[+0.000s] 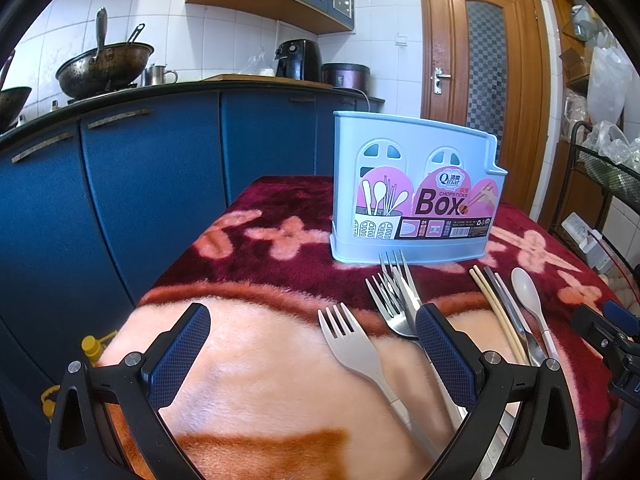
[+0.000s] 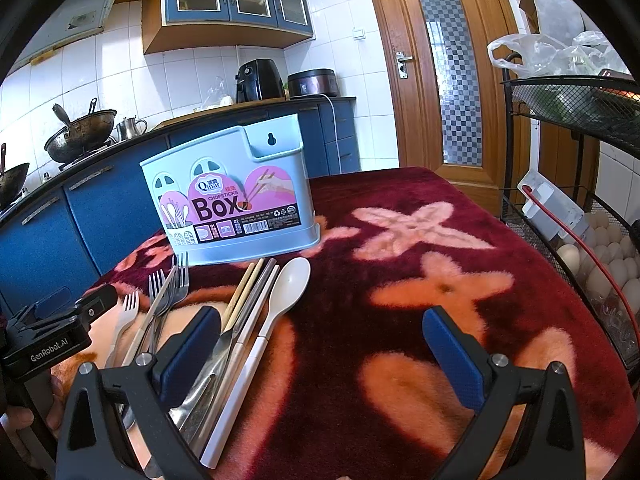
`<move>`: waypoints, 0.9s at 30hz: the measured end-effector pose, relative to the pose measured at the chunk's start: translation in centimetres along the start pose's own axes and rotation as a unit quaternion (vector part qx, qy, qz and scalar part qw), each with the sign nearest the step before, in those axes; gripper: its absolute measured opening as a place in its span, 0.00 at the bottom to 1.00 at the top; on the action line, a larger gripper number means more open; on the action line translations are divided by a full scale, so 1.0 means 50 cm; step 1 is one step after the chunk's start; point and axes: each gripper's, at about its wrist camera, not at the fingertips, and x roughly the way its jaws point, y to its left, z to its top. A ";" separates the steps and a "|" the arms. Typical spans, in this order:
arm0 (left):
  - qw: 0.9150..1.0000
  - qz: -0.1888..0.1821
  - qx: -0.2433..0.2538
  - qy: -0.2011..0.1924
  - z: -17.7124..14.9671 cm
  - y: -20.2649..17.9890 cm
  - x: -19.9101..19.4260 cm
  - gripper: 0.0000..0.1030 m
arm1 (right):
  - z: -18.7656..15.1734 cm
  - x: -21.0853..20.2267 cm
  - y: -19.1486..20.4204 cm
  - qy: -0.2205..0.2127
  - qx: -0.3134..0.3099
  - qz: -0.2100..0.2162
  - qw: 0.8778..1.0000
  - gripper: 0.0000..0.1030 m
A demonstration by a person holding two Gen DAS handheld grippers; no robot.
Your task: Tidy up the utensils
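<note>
Both the left gripper [image 1: 312,340] and right gripper [image 2: 322,344] hang with fingers spread, holding nothing. Near the tabletop's front edge lie forks [image 1: 394,300], chopsticks [image 2: 240,292] and a spoon [image 2: 288,284], none sorted yet. Behind them the blue holder [image 2: 236,196], apparently empty, reads "Qinar CHOPSTICKS Box".

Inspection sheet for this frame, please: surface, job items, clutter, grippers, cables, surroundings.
Surface: red floral blanket over the table.
Job's things: blue chopsticks box upright; white fork, metal forks, chopsticks and white spoon lying in front of it.
Clutter: nothing seen.
Grippers: left gripper and right gripper open, empty.
Cables: red wire at the rack.
Surroundings: wok, wooden door, eggs.
</note>
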 end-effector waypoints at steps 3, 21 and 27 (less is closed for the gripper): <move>1.000 0.000 -0.001 0.000 -0.002 0.005 -0.002 0.99 | 0.000 0.000 0.000 0.000 0.000 0.000 1.000 1.00; 1.000 -0.001 -0.001 0.000 -0.002 0.006 -0.001 0.99 | 0.000 0.000 -0.002 0.000 0.001 0.001 1.000 1.00; 1.000 -0.001 -0.001 0.000 -0.002 0.006 -0.002 0.99 | 0.000 0.000 -0.002 0.000 0.001 0.001 1.000 1.00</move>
